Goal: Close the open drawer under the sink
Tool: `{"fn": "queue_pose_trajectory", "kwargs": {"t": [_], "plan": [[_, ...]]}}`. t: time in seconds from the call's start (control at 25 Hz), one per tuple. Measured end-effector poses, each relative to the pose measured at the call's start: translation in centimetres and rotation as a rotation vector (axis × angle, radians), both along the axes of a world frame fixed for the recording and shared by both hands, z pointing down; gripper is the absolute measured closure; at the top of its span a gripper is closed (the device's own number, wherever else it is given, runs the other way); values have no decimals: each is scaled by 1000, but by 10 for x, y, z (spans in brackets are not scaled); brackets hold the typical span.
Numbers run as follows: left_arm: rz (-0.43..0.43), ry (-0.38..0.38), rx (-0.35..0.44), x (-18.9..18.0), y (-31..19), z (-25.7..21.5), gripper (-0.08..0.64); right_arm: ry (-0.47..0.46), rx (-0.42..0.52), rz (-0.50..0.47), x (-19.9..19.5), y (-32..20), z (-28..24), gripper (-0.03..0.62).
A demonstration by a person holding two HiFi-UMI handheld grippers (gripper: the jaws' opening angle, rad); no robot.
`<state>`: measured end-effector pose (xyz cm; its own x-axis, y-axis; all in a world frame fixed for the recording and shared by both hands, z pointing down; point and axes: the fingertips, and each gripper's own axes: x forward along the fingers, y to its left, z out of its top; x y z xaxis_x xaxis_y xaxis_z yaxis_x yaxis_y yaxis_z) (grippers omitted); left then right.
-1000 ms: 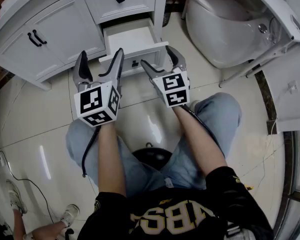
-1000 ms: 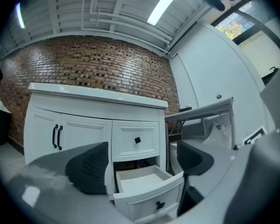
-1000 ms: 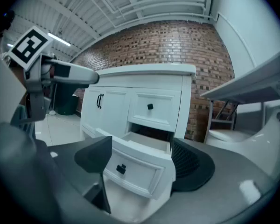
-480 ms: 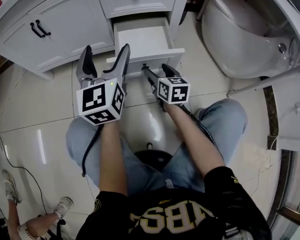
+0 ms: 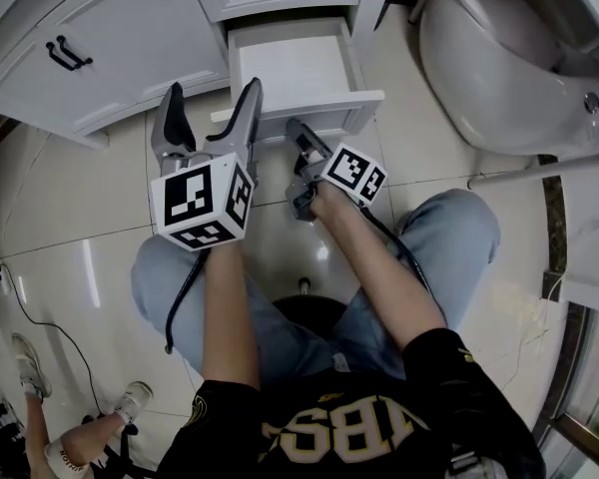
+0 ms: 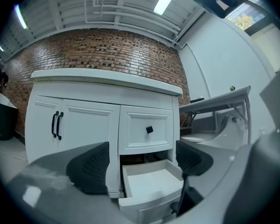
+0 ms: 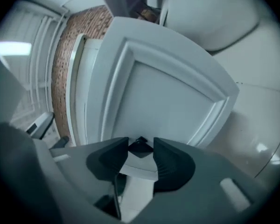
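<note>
Under the white panelled vanity (image 5: 130,28), a smooth, boxy white drawer (image 5: 295,68) juts toward the person, its front running side to side. The right gripper (image 7: 140,146) pinches its small black knob (image 7: 140,149). The left gripper (image 6: 142,160) gapes wide, empty.

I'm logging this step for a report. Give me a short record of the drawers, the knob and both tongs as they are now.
lower drawer: pulled out, empty
knob: black, on the lower drawer's front
right tongs: shut on the knob
left tongs: open, holding nothing
upper drawer: closed
</note>
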<state>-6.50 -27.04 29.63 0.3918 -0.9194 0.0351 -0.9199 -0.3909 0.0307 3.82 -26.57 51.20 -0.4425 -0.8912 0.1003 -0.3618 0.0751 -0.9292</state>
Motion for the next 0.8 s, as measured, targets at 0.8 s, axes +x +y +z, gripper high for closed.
{"fn": "queue_pose_trajectory", "kwargs": {"t": [0.8], "plan": [[-101,-32,-66,-40,-58,30,109,-189,24,112,17,-140,4,420]]}}
